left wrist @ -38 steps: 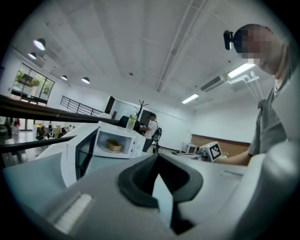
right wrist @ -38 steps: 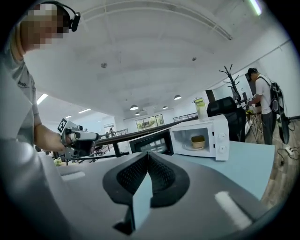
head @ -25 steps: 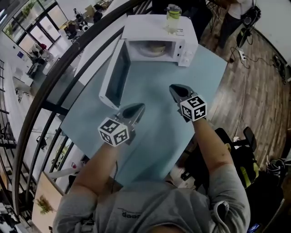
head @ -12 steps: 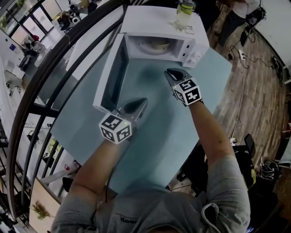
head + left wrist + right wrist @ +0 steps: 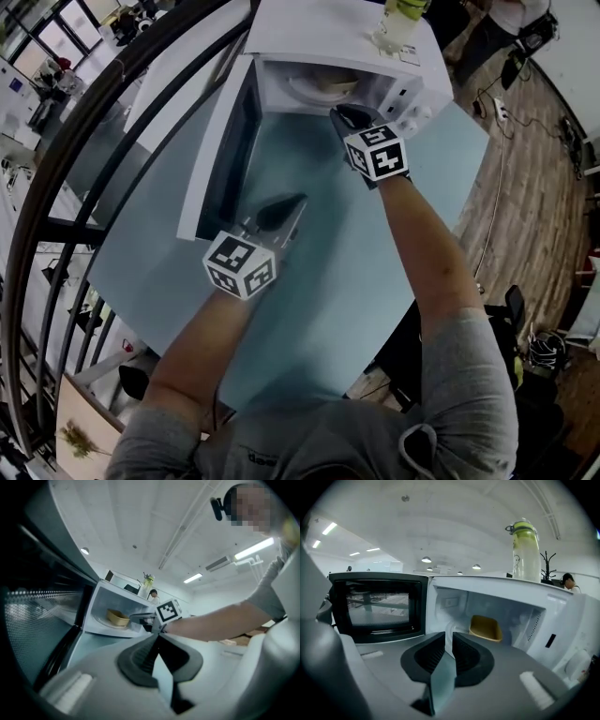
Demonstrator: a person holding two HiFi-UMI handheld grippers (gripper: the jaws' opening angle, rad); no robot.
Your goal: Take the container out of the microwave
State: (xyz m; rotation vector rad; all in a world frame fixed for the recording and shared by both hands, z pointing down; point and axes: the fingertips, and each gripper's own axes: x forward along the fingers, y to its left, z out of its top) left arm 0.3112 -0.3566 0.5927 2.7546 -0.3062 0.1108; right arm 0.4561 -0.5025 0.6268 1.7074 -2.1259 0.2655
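Observation:
The white microwave (image 5: 319, 37) stands at the table's far end with its door (image 5: 220, 150) swung open to the left. Inside sits a yellow container (image 5: 328, 86), on the turntable. My right gripper (image 5: 339, 112) is at the mouth of the oven. It points at the container (image 5: 486, 628), short of it. A narrow gap shows between this gripper's (image 5: 448, 637) jaws, with nothing in it. My left gripper (image 5: 298, 200) hovers over the table beside the door, shut and empty. The left gripper (image 5: 157, 637) view shows the container (image 5: 117, 618) and the right gripper (image 5: 137, 617).
A bottle of yellow-green liquid (image 5: 398, 19) stands on top of the microwave (image 5: 524, 550). The pale blue table (image 5: 309, 281) ends close on the right, above a wooden floor. A dark curved railing (image 5: 94, 141) runs along the left. The control panel (image 5: 576, 658) lies right of the cavity.
Both grippers have moved forward toward the microwave. The right one went from mid-table to the oven's opening. The left one advanced less, along the door.

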